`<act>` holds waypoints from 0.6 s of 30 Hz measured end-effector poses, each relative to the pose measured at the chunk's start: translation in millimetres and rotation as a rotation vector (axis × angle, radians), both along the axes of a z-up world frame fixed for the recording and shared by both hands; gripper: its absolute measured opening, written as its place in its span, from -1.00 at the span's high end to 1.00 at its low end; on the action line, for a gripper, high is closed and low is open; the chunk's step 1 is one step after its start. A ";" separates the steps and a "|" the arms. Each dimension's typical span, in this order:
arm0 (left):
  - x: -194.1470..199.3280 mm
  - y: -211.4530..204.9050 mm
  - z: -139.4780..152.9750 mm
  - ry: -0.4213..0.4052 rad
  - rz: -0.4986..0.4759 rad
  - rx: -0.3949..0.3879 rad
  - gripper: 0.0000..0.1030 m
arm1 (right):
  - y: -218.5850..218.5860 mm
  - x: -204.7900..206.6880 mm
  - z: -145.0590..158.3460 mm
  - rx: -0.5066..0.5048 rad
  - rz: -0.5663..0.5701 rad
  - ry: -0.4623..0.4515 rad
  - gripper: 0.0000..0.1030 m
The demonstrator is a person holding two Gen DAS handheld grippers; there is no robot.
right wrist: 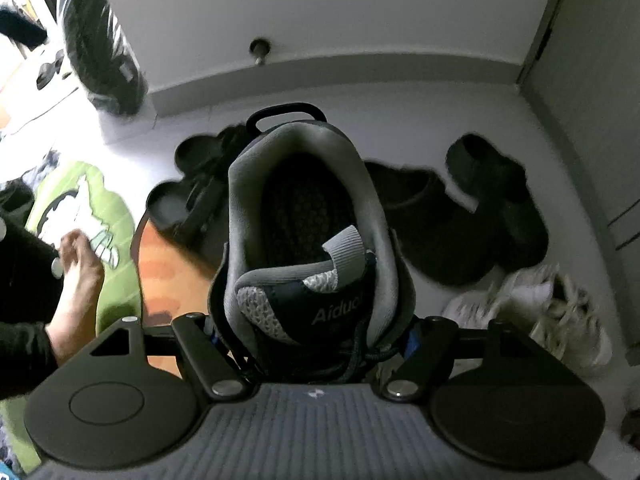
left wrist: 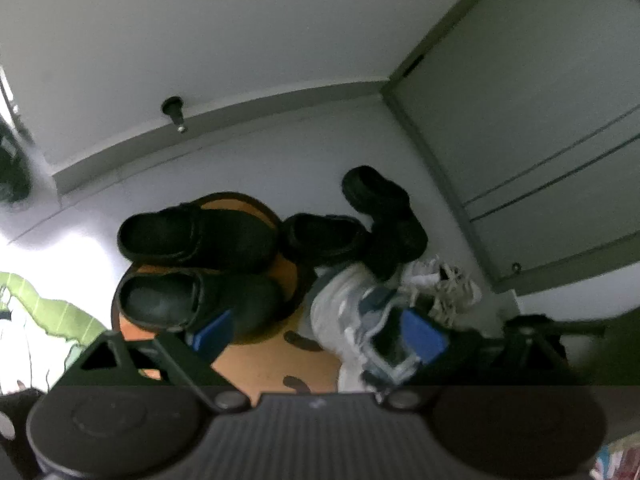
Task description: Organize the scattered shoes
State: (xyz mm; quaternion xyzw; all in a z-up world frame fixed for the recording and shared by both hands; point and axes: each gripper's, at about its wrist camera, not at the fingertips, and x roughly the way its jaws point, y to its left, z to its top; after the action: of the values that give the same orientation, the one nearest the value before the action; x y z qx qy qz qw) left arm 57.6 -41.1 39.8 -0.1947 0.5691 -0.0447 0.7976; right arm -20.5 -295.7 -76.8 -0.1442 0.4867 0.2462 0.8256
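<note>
Right gripper clamps grey-lined dark mesh sneaker, toe hidden; left gripper wide, empty, fingertips blurred.

My left hand-held gripper points steeply down, its two blue-padded fingers spread wide; a pale grey and white trainer sits between them, but I cannot tell whether the pads press it. My right hand-held gripper also tilts steeply down, both fingers clamped against the sides of a grey and black mesh sneaker. A bare foot and dark sleeve show at the left.
</note>
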 end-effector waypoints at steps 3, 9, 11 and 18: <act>7.2 17.3 -15.4 0.004 0.028 -0.008 -0.72 | 5.3 23.1 4.0 0.014 -0.023 -0.019 -0.50; 13.1 40.9 -41.0 -0.011 0.079 -0.120 -0.69 | 23.4 80.7 9.1 0.039 -0.038 -0.028 -0.49; 18.4 45.9 -47.6 -0.010 0.115 -0.141 -0.69 | 33.8 96.5 10.9 0.021 -0.028 -0.042 -0.49; 21.3 49.9 -53.0 -0.003 0.193 -0.143 -0.67 | 70.1 147.2 18.9 -0.007 0.019 -0.078 -0.49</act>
State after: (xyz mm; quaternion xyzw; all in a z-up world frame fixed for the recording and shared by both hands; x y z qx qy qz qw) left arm 78.9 8.8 -13.2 -0.3049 0.5419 -0.0085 0.7831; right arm 126.8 -225.6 -58.0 -0.1614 0.4538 0.2465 0.8410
